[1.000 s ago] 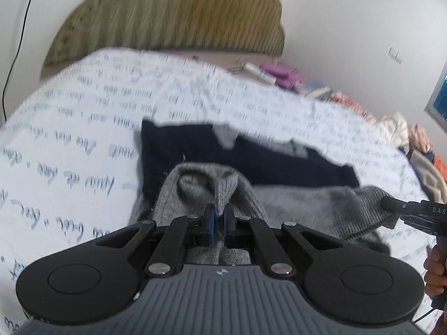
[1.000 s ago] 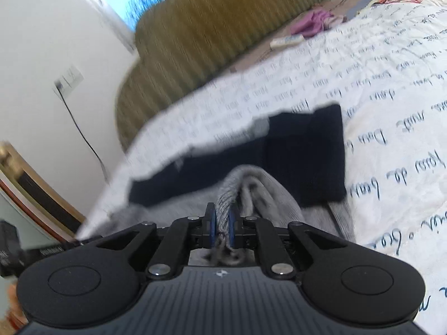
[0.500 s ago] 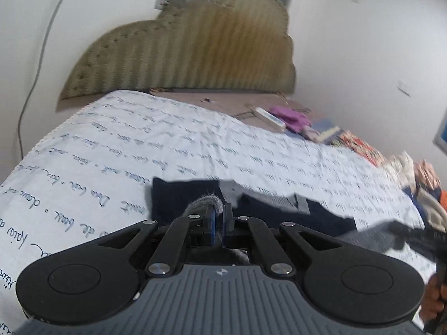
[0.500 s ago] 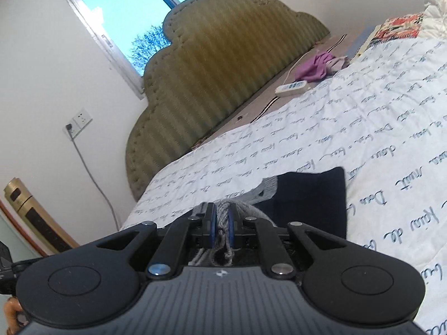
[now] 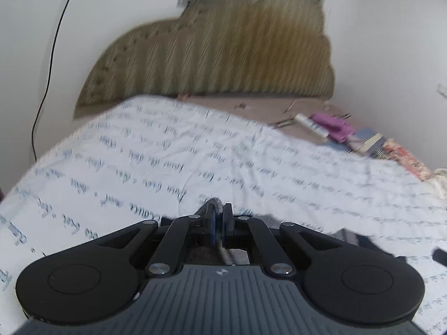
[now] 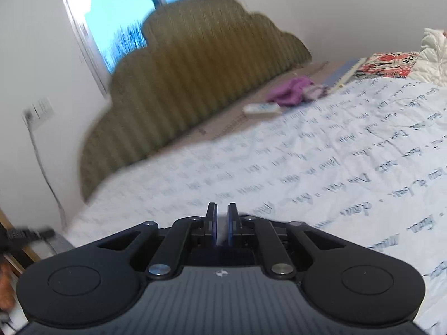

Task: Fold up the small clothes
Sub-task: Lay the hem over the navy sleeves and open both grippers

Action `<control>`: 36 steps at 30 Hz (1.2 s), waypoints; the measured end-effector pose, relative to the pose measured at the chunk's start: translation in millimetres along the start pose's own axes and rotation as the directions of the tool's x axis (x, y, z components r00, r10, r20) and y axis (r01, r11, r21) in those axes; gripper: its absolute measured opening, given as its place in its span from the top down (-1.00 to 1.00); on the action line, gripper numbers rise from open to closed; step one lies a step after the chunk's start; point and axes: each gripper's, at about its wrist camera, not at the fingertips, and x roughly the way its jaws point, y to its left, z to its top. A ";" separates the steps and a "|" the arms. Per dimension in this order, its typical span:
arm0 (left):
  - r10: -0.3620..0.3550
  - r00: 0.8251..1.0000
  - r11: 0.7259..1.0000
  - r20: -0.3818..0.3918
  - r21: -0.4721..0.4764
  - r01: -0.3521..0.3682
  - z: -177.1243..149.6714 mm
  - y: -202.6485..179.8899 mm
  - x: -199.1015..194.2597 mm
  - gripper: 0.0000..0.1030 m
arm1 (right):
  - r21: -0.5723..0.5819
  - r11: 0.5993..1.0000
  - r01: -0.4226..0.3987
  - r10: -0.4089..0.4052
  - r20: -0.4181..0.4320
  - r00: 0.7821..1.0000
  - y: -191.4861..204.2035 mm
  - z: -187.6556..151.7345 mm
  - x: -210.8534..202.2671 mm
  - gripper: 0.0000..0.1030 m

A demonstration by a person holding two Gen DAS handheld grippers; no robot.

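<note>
My left gripper (image 5: 219, 213) is shut on a fold of the grey knit garment (image 5: 213, 205), which pokes up between its pads; more grey and dark navy cloth (image 5: 360, 240) shows low at the right. My right gripper (image 6: 222, 217) stands a narrow gap apart, and I see no cloth between its pads; the garment is hidden below its body. Both grippers are raised over the white bedsheet with blue writing (image 5: 195, 153), which also shows in the right wrist view (image 6: 335, 167).
An olive padded headboard (image 5: 223, 55) stands at the far end. A white remote (image 6: 261, 109), purple cloth (image 6: 290, 89) and floral fabric (image 6: 385, 61) lie near it. The other gripper's tip (image 6: 30, 234) shows at the left edge.
Both grippers have lifted and tilted up toward the headboard. The garment has dropped out of both views below the grippers. The grey cloth seen between the right pads no longer shows.
</note>
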 end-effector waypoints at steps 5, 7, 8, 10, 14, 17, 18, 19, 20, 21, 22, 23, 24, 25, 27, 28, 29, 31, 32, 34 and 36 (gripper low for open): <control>0.012 0.999 1.000 -0.032 -0.005 -0.012 -12.1 10.0 11.7 0.94 | -0.193 0.980 -0.049 0.038 -0.064 0.997 17.8 -44.6 -25.8 -0.59; 0.017 0.999 1.000 -0.031 0.006 -0.017 -14.1 11.1 10.8 0.94 | -0.275 0.957 -0.094 0.062 -0.123 0.990 31.9 -62.3 -38.0 -0.56; 0.014 0.999 1.000 -0.030 0.010 -0.013 -15.1 11.4 9.1 0.94 | -0.276 0.953 -0.127 0.090 -0.143 0.986 36.4 -69.3 -43.6 -0.56; 0.013 1.000 1.000 -0.028 0.014 -0.013 -16.9 12.3 7.6 0.94 | -0.239 0.953 -0.185 0.138 -0.201 0.970 41.4 -79.7 -46.2 -0.54; 0.018 0.999 1.000 -0.035 0.003 -0.018 -19.1 14.8 8.7 0.94 | -0.226 0.963 -0.148 0.082 -0.277 0.957 44.7 -95.8 -22.7 0.02; 0.019 0.999 1.000 -0.027 0.002 -0.019 -19.1 16.8 4.8 0.94 | -0.252 0.960 -0.123 0.037 -0.320 0.947 48.7 -106.0 -3.6 0.84; 0.017 1.000 1.000 -0.023 0.002 -0.017 -18.5 17.8 1.7 0.94 | -0.266 0.957 -0.115 0.028 -0.309 0.951 50.5 -107.0 -3.0 0.85; 0.012 1.000 1.000 -0.018 0.000 -0.012 -16.9 18.8 -1.9 0.94 | -0.240 0.963 -0.124 0.049 -0.295 0.954 49.0 -104.1 -4.7 0.86; 0.005 1.000 1.000 -0.009 -0.001 -0.005 -14.7 19.4 -6.3 0.94 | -0.200 0.970 -0.141 0.083 -0.271 0.959 46.3 -98.5 -8.9 0.87; 0.000 1.000 1.000 0.004 0.003 0.000 -11.5 18.2 -10.0 0.94 | -0.167 0.975 -0.147 0.107 -0.230 0.967 43.8 -89.9 -14.7 0.87; -0.004 1.000 1.000 0.017 0.008 0.004 -8.2 17.2 -13.4 0.94 | -0.148 0.980 -0.132 0.104 -0.185 0.977 41.0 -81.9 -20.3 0.88; -0.009 1.000 1.000 0.028 0.007 0.009 -4.3 15.5 -15.3 0.94 | -0.133 0.984 -0.118 0.098 -0.146 0.984 38.2 -71.2 -23.0 0.88; -0.015 0.999 1.000 0.036 0.004 0.015 -0.4 13.4 -15.5 0.94 | -0.121 0.987 -0.103 0.089 -0.115 0.989 35.8 -61.6 -23.3 0.88; -0.020 0.999 1.000 0.040 0.004 0.020 3.3 10.6 -14.4 0.94 | -0.114 0.990 -0.087 0.077 -0.090 0.993 33.6 -53.1 -22.0 0.88; -0.018 0.998 1.000 0.052 0.010 0.018 9.9 3.2 -9.1 0.94 | -0.108 0.993 -0.052 0.047 -0.044 0.998 31.2 -35.7 -15.0 0.88; -0.015 0.998 1.000 0.056 0.014 0.014 12.3 -0.3 -5.4 0.94 | -0.104 0.994 -0.036 0.033 -0.026 0.999 29.7 -28.0 -10.0 0.88; -0.011 0.998 1.000 0.055 0.019 0.010 15.1 -4.1 0.7 0.94 | -0.104 0.994 -0.024 0.022 -0.015 1.000 28.4 -20.1 -2.9 0.88; 0.005 0.999 1.000 0.050 0.013 -0.006 19.1 -8.1 13.7 0.94 | -0.112 0.994 0.007 -0.007 0.002 1.000 25.4 -6.7 13.3 0.88; 0.013 0.999 1.000 0.042 0.017 -0.014 20.7 -9.9 22.6 0.94 | -0.110 0.994 0.017 -0.017 0.001 1.000 23.5 -0.1 23.9 0.88; 0.040 0.999 0.999 0.032 0.012 -0.040 21.6 -11.0 39.0 0.94 | -0.098 0.994 0.038 -0.039 -0.007 0.999 16.0 10.0 43.0 0.97; 0.056 0.998 0.998 0.012 0.016 -0.057 20.0 -11.7 56.7 0.94 | -0.138 0.985 0.106 -0.109 -0.016 0.994 15.0 13.9 63.8 0.97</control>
